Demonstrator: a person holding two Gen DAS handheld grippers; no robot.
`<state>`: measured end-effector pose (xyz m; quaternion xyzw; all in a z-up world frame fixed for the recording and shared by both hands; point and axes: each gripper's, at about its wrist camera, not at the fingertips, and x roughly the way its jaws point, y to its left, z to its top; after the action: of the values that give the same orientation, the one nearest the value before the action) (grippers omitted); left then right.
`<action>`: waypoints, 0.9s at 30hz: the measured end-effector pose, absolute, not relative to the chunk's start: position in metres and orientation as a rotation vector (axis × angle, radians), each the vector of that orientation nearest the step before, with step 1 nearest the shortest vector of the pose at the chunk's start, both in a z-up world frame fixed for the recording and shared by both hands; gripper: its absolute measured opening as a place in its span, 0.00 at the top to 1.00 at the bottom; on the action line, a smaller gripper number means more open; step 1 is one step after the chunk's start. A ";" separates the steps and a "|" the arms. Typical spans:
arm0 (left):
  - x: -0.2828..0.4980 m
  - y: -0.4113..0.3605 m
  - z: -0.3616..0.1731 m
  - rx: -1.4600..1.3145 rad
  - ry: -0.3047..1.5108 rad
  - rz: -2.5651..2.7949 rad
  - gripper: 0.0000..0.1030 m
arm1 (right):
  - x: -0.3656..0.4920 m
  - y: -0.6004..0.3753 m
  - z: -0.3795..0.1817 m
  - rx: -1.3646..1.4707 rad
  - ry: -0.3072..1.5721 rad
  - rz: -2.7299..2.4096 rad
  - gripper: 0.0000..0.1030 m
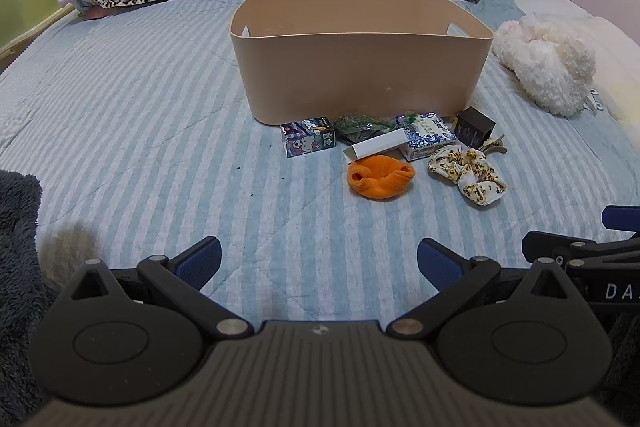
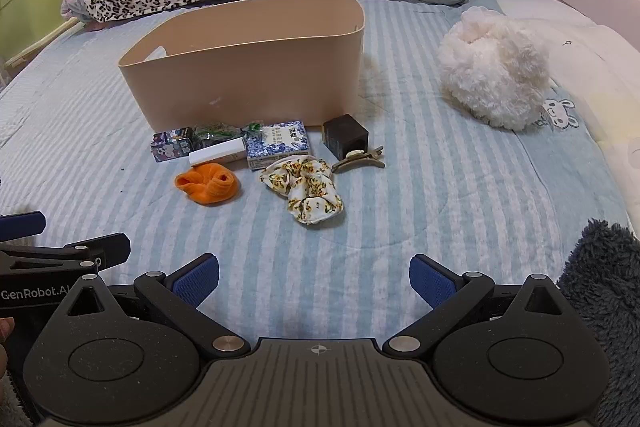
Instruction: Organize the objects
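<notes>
two grippers hover low over the striped blue bedcover (image 1: 132, 107), side by side. our left gripper (image 1: 319, 261) has its blue pads spread wide with nothing between them, and our right gripper (image 2: 314, 277) is spread the same way, also empty. ahead of us the beige bin (image 1: 360, 75) stands upright on the cover. along its near wall lies a cluster: a cartoon box (image 1: 308, 137), a green packet (image 1: 360, 125), a white slim box (image 1: 376, 145), a blue patterned box (image 1: 430, 135) and a dark cube box (image 2: 345, 139). nearer to us sit the orange sock (image 2: 208, 183), the floral scrunchie (image 2: 304, 187) and a hair clip (image 2: 360, 157). a fluffy white plush (image 2: 492, 83) lies well apart, to the right.
</notes>
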<state>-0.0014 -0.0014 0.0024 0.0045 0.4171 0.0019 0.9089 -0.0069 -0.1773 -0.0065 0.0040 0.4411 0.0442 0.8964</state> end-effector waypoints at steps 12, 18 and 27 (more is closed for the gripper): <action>-0.001 -0.004 0.001 0.015 0.858 0.002 0.00 | -0.006 -0.179 -0.007 0.005 0.914 0.088 0.00; -0.001 -0.004 0.002 0.013 0.858 0.004 0.00 | -0.006 -0.180 -0.007 0.006 0.914 0.089 0.00; 0.000 -0.004 0.003 0.009 0.859 0.004 0.00 | -0.005 -0.179 -0.005 -0.003 0.911 0.087 0.00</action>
<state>0.0002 -0.0040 0.0027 0.0044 0.4166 0.0018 0.9091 -0.0053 -0.1793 -0.0052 -0.0016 0.4399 0.0422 0.8971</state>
